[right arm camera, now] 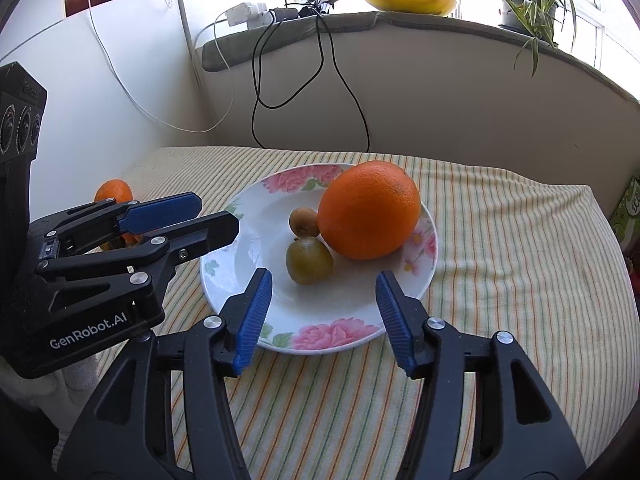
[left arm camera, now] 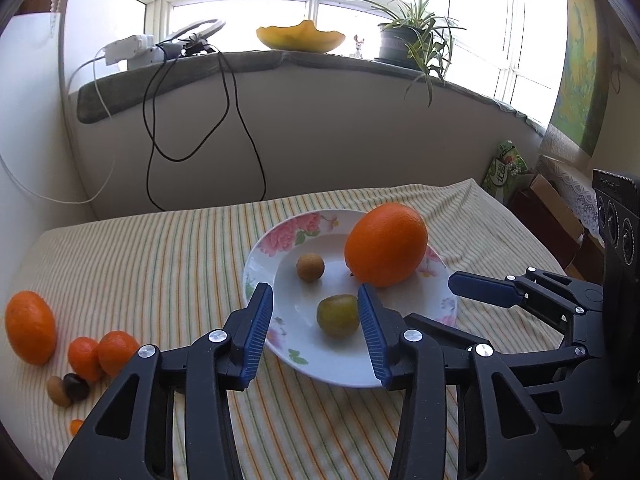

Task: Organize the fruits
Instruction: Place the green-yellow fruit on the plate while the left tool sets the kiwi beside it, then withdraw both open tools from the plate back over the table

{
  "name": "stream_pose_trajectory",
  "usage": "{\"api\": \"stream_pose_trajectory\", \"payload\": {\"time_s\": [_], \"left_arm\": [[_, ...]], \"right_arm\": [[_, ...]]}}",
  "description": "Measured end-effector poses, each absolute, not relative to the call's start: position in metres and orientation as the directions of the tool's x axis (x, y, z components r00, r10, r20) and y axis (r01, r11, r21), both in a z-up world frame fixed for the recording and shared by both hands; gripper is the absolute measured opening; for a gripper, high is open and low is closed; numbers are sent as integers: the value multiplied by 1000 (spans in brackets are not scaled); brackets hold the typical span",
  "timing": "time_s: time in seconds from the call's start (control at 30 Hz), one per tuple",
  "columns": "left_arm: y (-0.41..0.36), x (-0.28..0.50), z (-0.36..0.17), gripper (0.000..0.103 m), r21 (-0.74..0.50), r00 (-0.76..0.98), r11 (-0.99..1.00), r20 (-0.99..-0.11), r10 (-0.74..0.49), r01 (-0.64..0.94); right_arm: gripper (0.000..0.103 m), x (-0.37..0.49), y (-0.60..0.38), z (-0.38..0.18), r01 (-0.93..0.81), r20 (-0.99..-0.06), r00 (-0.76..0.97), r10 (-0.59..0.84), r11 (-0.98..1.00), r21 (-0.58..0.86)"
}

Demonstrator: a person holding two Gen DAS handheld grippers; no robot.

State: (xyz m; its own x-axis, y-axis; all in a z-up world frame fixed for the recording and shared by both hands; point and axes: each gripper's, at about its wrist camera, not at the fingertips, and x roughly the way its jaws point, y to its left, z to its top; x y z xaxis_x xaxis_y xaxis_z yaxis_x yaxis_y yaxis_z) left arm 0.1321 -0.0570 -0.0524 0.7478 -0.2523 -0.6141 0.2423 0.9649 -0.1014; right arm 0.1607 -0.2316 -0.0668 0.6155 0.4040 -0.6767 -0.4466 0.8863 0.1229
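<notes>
- Now both sets of jaws, left gripper [left arm camera: 316,320] and right gripper [right arm camera: 322,312], stand apart, holding nothing.
- Big round orange [right arm camera: 369,210] sits on the flowered white plate [right arm camera: 224,280].
- Next, fetch the small orange tangerines [left arm camera: 104,354] by the desk's left edge.

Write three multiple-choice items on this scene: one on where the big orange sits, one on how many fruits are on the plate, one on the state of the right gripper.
1. The big orange rests:
A. on the plate
B. on the windowsill
C. between the jaws

2. Fruits on the plate:
A. one
B. three
C. five

3. The right gripper is:
A. shut on a kiwi
B. shut on nothing
C. open

Key: 1 A, it sits at the plate's far rim. 2 B, orange, green kiwi, small brown fruit. 3 C, its jaws stand apart, holding nothing.
</notes>
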Motion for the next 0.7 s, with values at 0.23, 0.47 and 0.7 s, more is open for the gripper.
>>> {"api": "stream_pose_trajectory", "payload": {"time_s": [0.23, 0.47, 0.7], "left_arm": [[-56, 126, -46, 61, -93, 762, 968, -601, -240, 233], [-51, 117, -38, 80, -85, 777, 973, -589, -222, 214], [-38, 107, -34, 82, -79, 790, 982, -585, -185, 172]], "right_arm": [[73, 157, -230, -63, -444, -670, 627, 398, 889, 113], [86, 150, -226, -56, -448, -659, 642, 393, 889, 93], [89, 142, -215, -51, -467, -657, 643, 394, 881, 72]]}}
